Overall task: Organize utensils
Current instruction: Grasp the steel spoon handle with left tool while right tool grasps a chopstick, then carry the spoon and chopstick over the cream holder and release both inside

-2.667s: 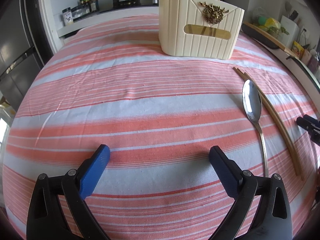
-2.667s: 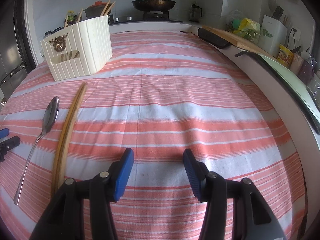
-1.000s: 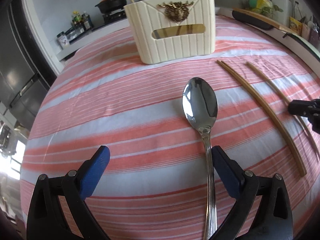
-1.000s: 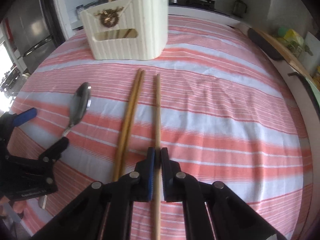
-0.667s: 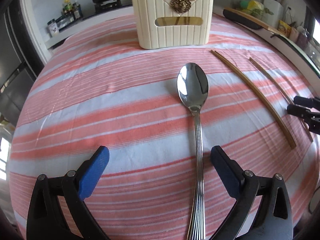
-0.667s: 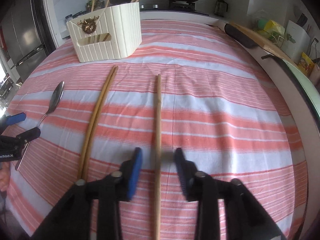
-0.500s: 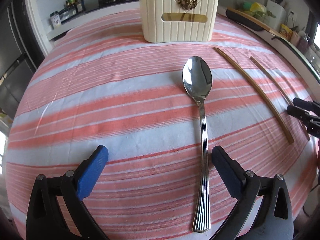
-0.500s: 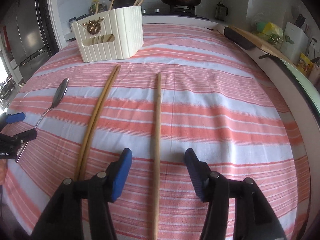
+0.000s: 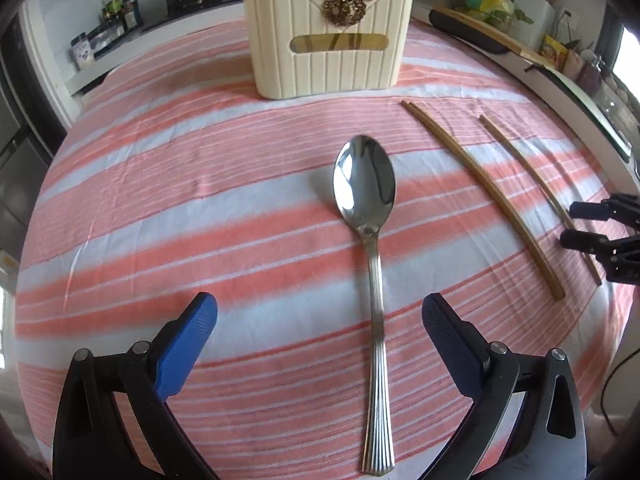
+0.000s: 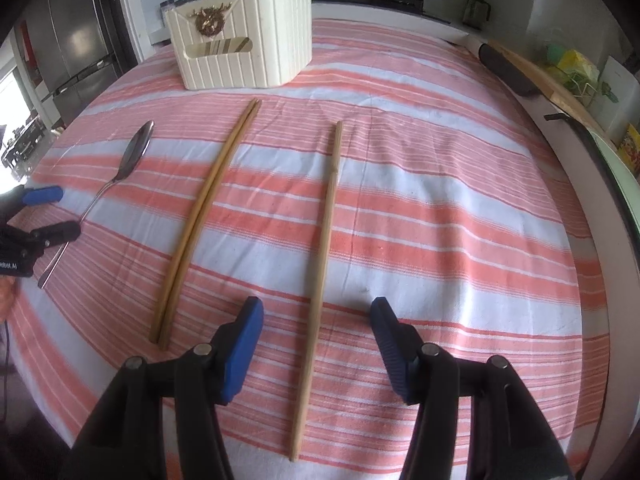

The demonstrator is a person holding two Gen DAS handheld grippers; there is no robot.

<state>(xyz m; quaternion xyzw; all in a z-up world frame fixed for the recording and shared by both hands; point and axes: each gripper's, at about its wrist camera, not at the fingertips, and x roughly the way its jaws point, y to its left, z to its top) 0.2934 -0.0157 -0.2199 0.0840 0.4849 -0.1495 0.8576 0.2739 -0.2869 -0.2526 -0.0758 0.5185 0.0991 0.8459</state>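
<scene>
spoon [image 9: 366, 200] and chopsticks [image 10: 208, 216] lie lengthwise before the holder [image 9: 328, 36], handles reachable; left tongs [image 9: 320, 316] and right tongs [image 10: 316, 320] spread, empty.

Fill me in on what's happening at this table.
A person with a gripper in each hand is tidying utensils on a striped tablecloth. The left gripper is open over the handle of a metal spoon. The right gripper is open, straddling a single chopstick without gripping it. A pair of chopsticks lies between the two. Nothing is lifted yet; the cream utensil holder at the far end already holds some sticks.
</scene>
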